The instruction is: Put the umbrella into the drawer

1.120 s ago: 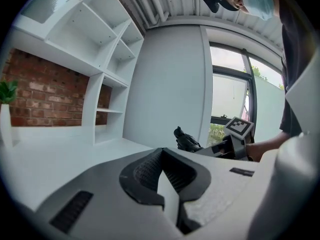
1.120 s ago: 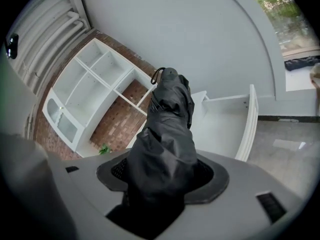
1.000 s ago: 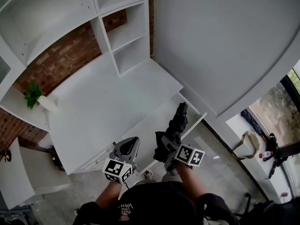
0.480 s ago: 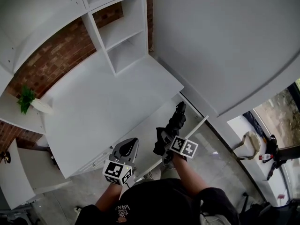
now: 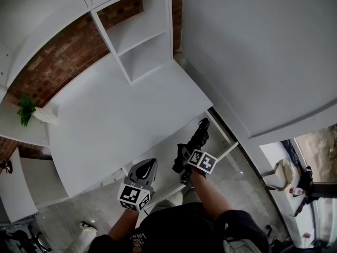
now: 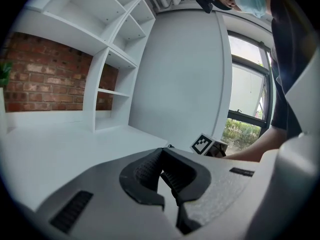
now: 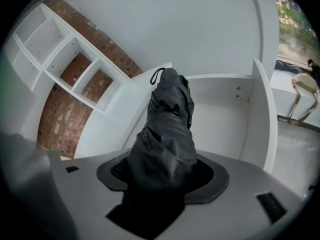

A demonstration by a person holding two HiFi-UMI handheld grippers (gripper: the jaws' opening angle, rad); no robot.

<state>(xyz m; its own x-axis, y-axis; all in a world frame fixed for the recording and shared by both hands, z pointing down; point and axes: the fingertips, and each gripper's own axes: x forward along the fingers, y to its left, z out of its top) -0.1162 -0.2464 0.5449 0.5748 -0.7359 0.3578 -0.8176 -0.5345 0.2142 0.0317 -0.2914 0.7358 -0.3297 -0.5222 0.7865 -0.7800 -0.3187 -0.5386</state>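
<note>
A folded black umbrella [image 5: 198,137] [image 7: 167,126] sticks out from my right gripper [image 5: 187,159] [image 7: 163,171], which is shut on its lower end. It hangs over the open white drawer [image 5: 221,153] [image 7: 227,111] under the desk's front edge, with its strap end pointing at the drawer's back wall. My left gripper [image 5: 146,166] [image 6: 162,156] is held to the left at the desk's front edge, shut with nothing in it. The right gripper's marker cube [image 6: 203,144] shows in the left gripper view.
The white desk top [image 5: 121,120] lies ahead, with white shelves [image 5: 142,36] against a brick wall and a small green plant [image 5: 25,109] at far left. A white wall panel [image 5: 253,51] rises to the right of the drawer. A seat with things on it [image 5: 279,174] stands at the right.
My right gripper with the umbrella has drawn a little closer to the desk over the drawer. The left gripper has stayed put. The head view has shifted.
</note>
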